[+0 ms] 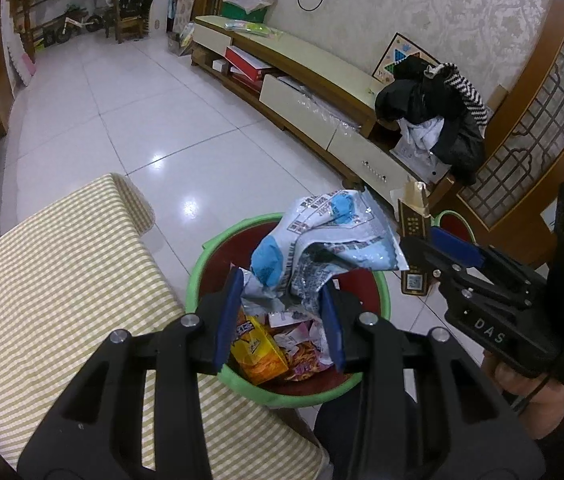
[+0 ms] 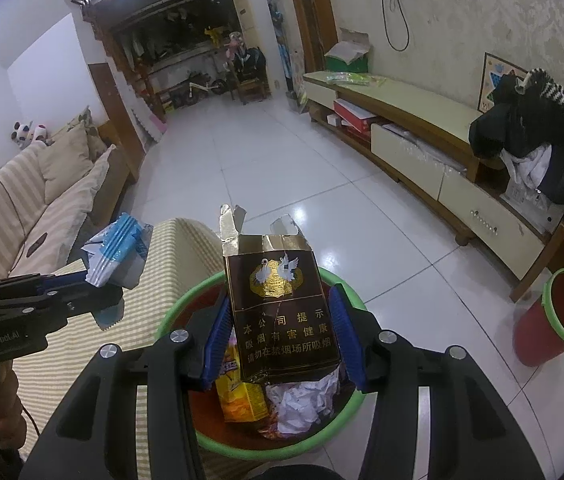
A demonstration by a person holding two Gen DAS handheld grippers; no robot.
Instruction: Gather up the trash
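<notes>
Trash sits in both claws above the green-rimmed bin (image 1: 202, 276), which stands on the white tile floor (image 1: 122, 120) just beside the tabletop (image 1: 62, 280) with its yellow-checked cloth.

The left claw (image 1: 280, 312) is clamped on a crumpled blue-and-white wrapper (image 1: 322, 236); its blue pads (image 1: 228, 312) press the lower folds, and the wrapper fans up toward 12 o'clock over the bin's mouth. In the right wrist view that same wrapper (image 2: 116, 252) shows at 9 o'clock, held out over the tabletop edge.

The right claw (image 2: 280, 336) is clamped on a dark brown cigarette pack (image 2: 282, 312) with a torn-open top, gold foil showing, two white swans printed on its face. The pack stands upright between the pads, directly over the bin (image 2: 346, 292). In the left wrist view the right claw (image 1: 422, 248) sits at 3 o'clock with the pack (image 1: 414, 236) in it.

Inside the bin lie a yellow-orange snack box (image 2: 242, 396), crumpled white paper (image 2: 302, 396) and other wrappers.

A second, smaller red bin (image 2: 554, 316) with a green rim stands on the floor at 3 o'clock in the right wrist view, near the low TV cabinet (image 2: 422, 120).
</notes>
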